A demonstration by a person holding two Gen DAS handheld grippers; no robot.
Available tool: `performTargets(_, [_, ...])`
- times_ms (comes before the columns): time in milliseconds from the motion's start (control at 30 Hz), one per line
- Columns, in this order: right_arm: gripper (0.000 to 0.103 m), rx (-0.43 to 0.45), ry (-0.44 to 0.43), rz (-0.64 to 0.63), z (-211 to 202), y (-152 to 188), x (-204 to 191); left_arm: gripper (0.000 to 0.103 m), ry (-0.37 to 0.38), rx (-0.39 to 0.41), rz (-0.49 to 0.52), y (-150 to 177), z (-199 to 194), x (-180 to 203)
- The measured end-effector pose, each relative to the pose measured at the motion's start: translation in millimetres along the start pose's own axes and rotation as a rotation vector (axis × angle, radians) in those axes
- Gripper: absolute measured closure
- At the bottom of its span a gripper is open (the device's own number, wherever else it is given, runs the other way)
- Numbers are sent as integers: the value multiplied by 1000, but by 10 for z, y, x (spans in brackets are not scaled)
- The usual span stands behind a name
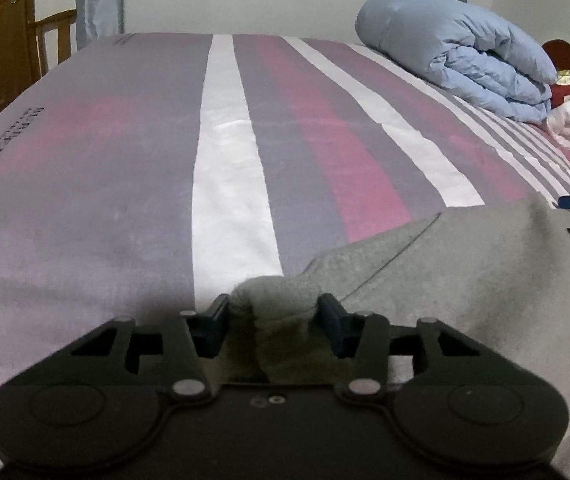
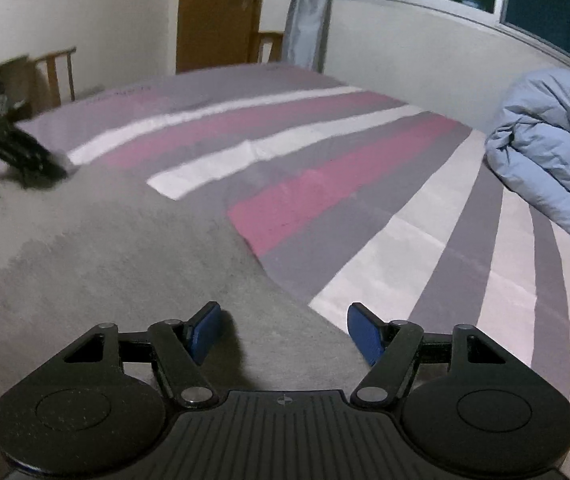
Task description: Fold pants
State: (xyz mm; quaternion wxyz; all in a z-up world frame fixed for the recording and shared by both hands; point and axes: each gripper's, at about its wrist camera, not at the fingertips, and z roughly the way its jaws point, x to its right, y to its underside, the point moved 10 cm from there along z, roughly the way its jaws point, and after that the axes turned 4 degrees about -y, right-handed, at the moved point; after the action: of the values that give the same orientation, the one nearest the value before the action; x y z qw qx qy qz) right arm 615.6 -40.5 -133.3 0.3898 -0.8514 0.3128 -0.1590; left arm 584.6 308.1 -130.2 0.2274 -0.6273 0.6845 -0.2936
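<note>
We see the left tongs (image 1: 275, 314) pinching a bunched fold of the grey pants (image 1: 465, 264), which lie on the striped bed sheet (image 1: 125, 160). Right tongs (image 2: 285, 330) sit wide apart over the pants, gripping nothing; rolled blue duvet (image 1: 457, 56) well apart.

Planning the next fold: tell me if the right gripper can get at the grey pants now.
Probably yes. The right gripper hangs open over the grey pants, nothing between its jaws and the cloth; the left gripper already holds another bunched edge.
</note>
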Motion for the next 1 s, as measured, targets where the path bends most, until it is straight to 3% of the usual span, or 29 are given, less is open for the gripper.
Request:
performTargets(100, [34, -65, -34, -5, 132, 118, 29, 73, 11, 20, -35, -10, -15, -21])
performTargets(133, [41, -68, -46, -5, 140, 144, 16, 73, 7, 29, -44, -5, -18, -17])
performTargets(200, [68, -65, -57, 9, 124, 138, -4, 75, -12, 46, -54, -6, -34, -2])
performTargets(233, [86, -56, -36, -11, 93, 117, -6, 78, -18, 54, -50, -21, -47, 7])
performTargets(300, [92, -44, -11, -36, 10, 106, -54, 83, -30, 77, -45, -44, -92, 25])
performTargets(400, [94, -6, 18, -62, -201, 59, -130, 93, -24, 123, -54, -56, -223, 27])
performTargets(700, [94, 100, 14, -106, -1084, -94, -666, 97, 75, 343, -143, -154, -951, 156])
performTargets(867, [94, 122, 33, -115, -1565, 151, -954, 97, 129, 430, -134, 64, -1482, 215])
performTargets(1000, [94, 111, 31, -165, -1840, 506, -1306, 97, 131, 431, -102, 368, -1778, 307])
